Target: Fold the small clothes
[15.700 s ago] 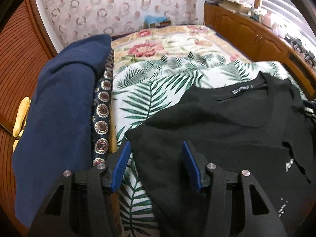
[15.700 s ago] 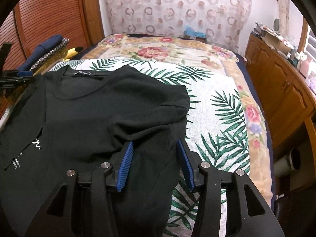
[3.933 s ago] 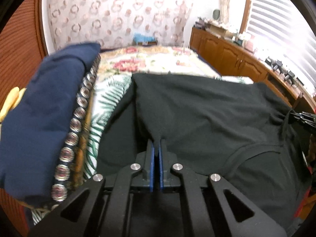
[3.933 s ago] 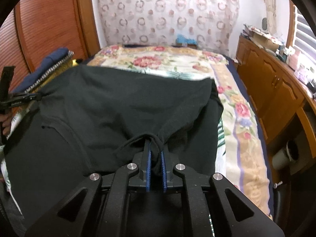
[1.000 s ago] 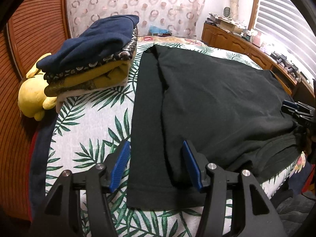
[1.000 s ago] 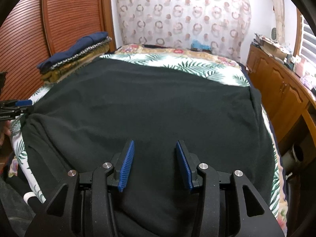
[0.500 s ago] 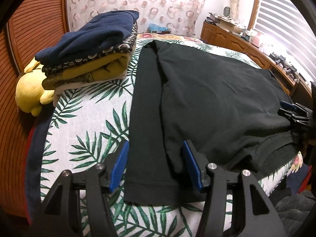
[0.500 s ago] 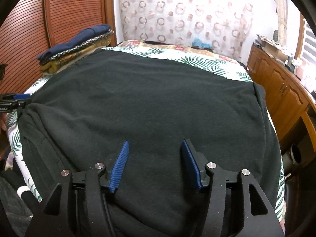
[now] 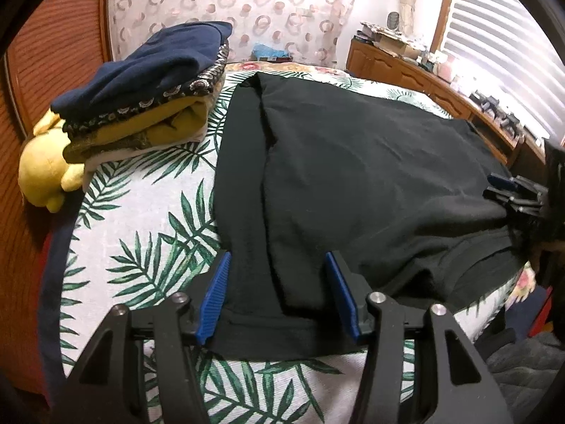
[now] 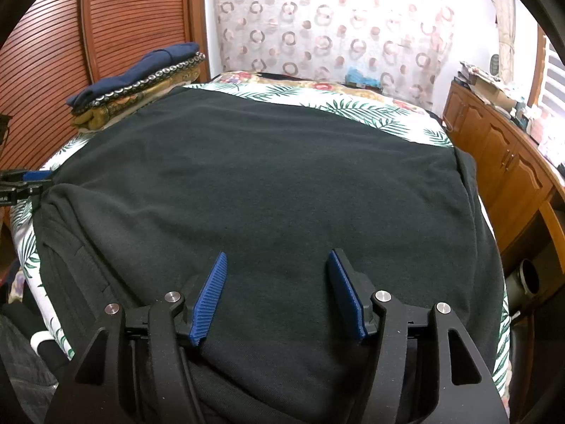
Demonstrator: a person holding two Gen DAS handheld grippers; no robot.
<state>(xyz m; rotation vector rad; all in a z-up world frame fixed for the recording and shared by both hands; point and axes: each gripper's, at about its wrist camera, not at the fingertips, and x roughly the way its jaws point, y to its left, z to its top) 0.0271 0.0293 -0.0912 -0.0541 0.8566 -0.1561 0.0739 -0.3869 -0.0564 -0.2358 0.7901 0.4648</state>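
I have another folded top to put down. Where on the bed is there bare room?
Bare leaf-print sheet lies left of the black shirt, in front of the stack of folded clothes and the yellow plush toy. A narrow strip shows beyond the shirt's far edge. The shirt fills the middle and right.

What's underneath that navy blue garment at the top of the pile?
Under the navy garment lie a dark piece with round medallion trim, then mustard-yellow fabric and a pale layer at the bottom. A yellow plush toy sits beside the pile. How many pieces there are is hidden.
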